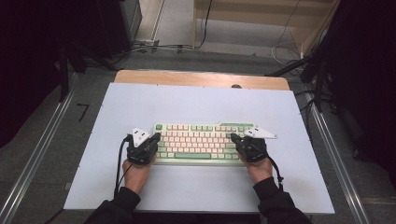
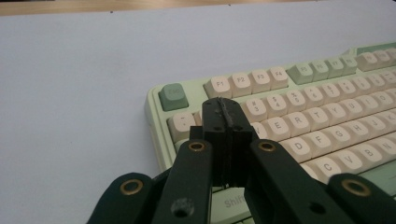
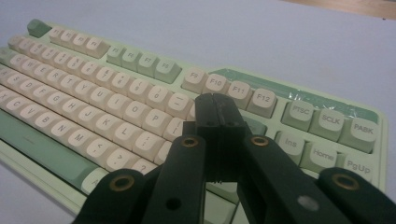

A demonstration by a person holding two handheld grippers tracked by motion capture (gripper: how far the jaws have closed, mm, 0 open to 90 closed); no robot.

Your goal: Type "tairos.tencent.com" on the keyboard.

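Both grippers clenched empty, tips over keyboard L/R ends.

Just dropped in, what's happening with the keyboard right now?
A person holds a gripper in each hand over a green and cream keyboard on the pale table mat. The left gripper is over its left end, the right gripper over its right end. Both jaws are shut with nothing between them.
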